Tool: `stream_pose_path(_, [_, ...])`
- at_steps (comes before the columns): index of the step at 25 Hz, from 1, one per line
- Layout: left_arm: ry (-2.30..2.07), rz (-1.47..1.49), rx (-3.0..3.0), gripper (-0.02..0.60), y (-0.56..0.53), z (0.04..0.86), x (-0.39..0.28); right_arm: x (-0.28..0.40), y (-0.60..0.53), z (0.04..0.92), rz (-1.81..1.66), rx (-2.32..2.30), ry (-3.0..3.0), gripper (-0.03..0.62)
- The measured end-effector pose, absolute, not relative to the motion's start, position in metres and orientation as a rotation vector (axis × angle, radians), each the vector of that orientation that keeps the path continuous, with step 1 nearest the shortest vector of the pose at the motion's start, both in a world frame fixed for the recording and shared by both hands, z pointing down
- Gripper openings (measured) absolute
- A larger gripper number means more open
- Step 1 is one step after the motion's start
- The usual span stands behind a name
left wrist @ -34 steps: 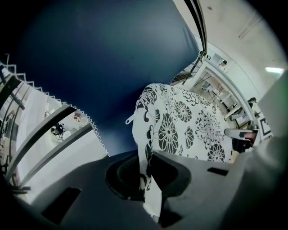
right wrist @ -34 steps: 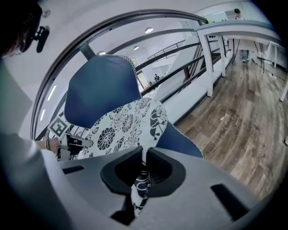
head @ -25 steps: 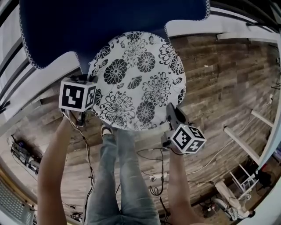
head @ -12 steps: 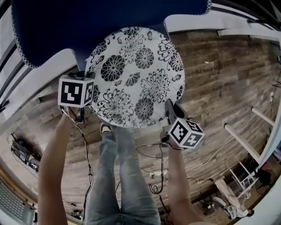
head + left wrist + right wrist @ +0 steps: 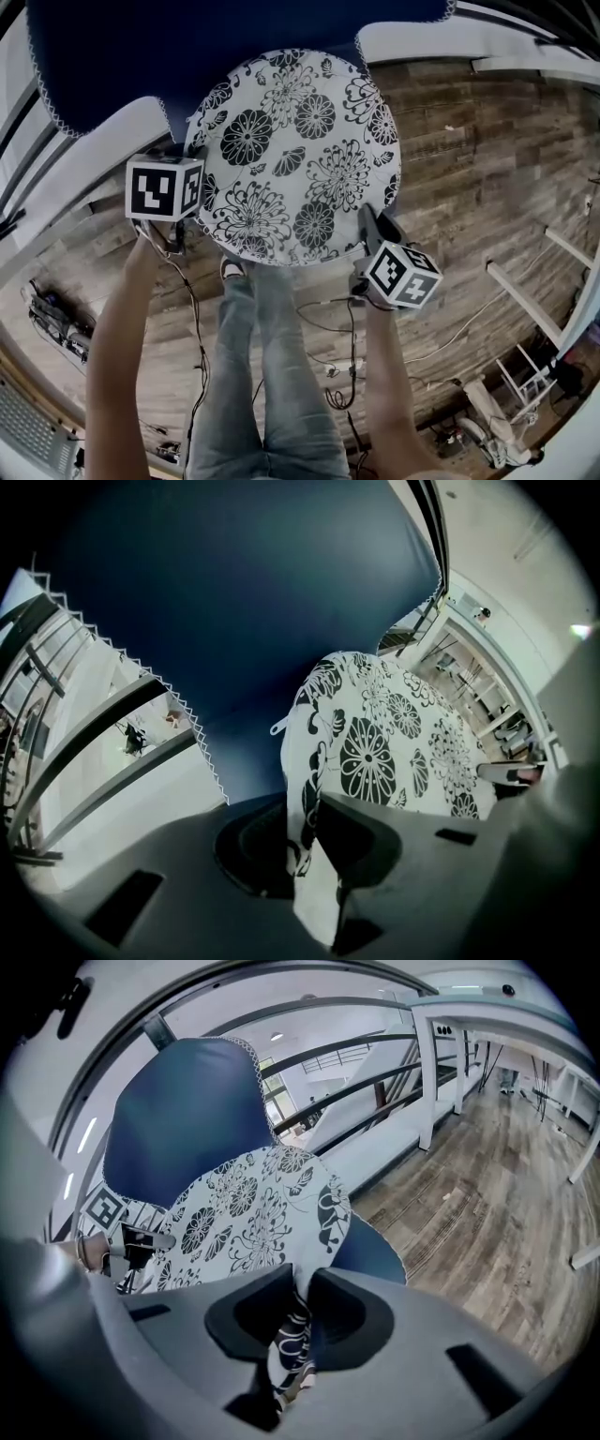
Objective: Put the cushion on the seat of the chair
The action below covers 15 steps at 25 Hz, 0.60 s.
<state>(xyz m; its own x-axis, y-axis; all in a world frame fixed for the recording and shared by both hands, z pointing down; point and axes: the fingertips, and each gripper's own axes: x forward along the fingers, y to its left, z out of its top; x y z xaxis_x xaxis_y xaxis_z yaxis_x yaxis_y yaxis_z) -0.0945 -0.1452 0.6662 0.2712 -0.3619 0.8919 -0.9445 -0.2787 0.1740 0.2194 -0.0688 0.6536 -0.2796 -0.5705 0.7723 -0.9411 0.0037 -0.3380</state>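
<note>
So over the last second the cushion (image 5: 295,155) has crept a little higher in the head view, toward the back of the chair (image 5: 187,56), while both my hands have basically stayed where they were at its near rim.

It's the round one, white with big black flowers. The chair is dark blue with a white stitched edge. In the right gripper view the cushion sits over the blue seat with the backrest standing up behind it, and a strip of blue seat shows past its right edge. Whether it's lying fully flat on the seat, I honestly can't tell from here.

My left gripper (image 5: 309,846) is on the cushion's left rim. Its jaws are opening right now, but only just: the folded rim runs straight down between them and the cloth touches both sides.

My right gripper (image 5: 298,1321) is on the lower right rim, nearer to me. Those jaws are opening too, a touch wider than the left ones, with a pinch of the patterned fabric bunched between them and touching both.

Under all that is the wooden floor (image 5: 469,159), with my legs (image 5: 272,375) in jeans standing in front of the chair and some cables (image 5: 328,328) trailing beside my feet.
</note>
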Motion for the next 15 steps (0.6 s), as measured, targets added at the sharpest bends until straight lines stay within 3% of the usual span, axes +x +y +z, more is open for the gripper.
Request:
stream_pose_path(9, [-1.219,0.961,1.793,0.118,-0.145,0.664,-0.102,0.223,-0.067,0.655,1.210,1.557,-1.864,0.097])
stream_pose_path(15, [-1.256,0.933,1.789,0.171,-0.147,0.661,-0.110,0.231,-0.063,0.657,1.200,1.580,-1.828,0.158])
